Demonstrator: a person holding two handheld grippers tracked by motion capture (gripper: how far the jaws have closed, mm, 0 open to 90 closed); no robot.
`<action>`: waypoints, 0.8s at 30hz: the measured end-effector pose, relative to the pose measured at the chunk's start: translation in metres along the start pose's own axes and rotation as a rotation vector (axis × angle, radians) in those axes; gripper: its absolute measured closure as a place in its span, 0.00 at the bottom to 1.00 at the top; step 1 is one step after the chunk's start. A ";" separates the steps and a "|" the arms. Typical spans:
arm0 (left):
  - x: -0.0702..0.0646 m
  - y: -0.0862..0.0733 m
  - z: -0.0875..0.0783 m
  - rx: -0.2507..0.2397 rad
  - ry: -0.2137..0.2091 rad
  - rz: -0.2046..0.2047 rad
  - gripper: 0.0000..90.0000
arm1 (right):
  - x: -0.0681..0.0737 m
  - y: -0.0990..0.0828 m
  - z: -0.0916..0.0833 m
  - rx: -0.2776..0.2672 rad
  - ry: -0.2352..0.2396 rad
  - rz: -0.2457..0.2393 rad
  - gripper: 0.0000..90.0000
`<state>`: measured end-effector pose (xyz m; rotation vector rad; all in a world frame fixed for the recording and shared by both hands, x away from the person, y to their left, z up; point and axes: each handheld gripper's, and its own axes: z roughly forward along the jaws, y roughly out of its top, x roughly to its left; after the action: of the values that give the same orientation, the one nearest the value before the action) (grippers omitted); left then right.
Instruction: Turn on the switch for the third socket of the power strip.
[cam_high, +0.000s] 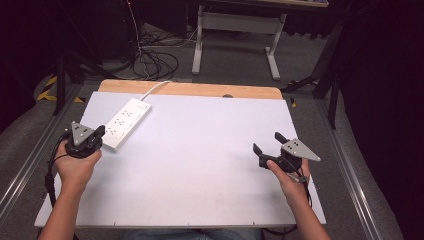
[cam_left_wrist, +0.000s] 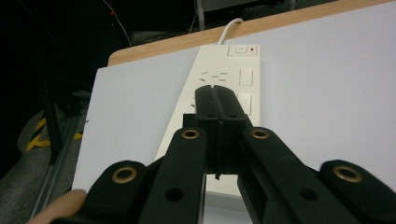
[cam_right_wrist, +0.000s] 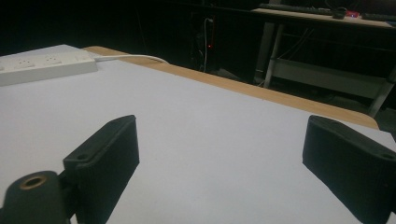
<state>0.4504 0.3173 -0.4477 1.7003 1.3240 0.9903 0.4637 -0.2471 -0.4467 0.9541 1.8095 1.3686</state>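
A white power strip (cam_high: 126, 123) lies at the table's left rear, its white cord running off the far edge. My left gripper (cam_high: 100, 132) is at its near end. In the left gripper view the jaws are pressed together, shut on nothing, with the tip (cam_left_wrist: 216, 93) over the power strip (cam_left_wrist: 233, 77); whether it touches I cannot tell. My right gripper (cam_high: 267, 143) is held at the right side of the table. Its two jaws stand wide apart over bare table surface, open (cam_right_wrist: 224, 144), and the power strip (cam_right_wrist: 44, 66) lies far off at left.
The table is a white board (cam_high: 200, 165) with a wooden strip (cam_high: 200, 90) along its far edge. Beyond it are floor cables (cam_high: 150, 60) and a white desk frame (cam_high: 235, 30). Metal rails (cam_high: 30, 160) run along both sides.
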 end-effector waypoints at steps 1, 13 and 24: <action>0.000 0.000 0.001 0.002 -0.001 -0.003 1.00 | 0.000 0.000 0.000 0.000 0.000 0.002 0.12; 0.000 0.006 0.017 0.050 -0.014 0.009 1.00 | 0.002 -0.001 0.007 0.019 0.009 -0.010 0.13; -0.006 0.010 0.030 0.082 -0.036 0.036 1.00 | 0.001 -0.002 0.009 0.020 0.006 -0.004 0.13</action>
<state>0.4805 0.3066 -0.4525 1.8013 1.3308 0.9328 0.4705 -0.2427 -0.4504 0.9572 1.8318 1.3538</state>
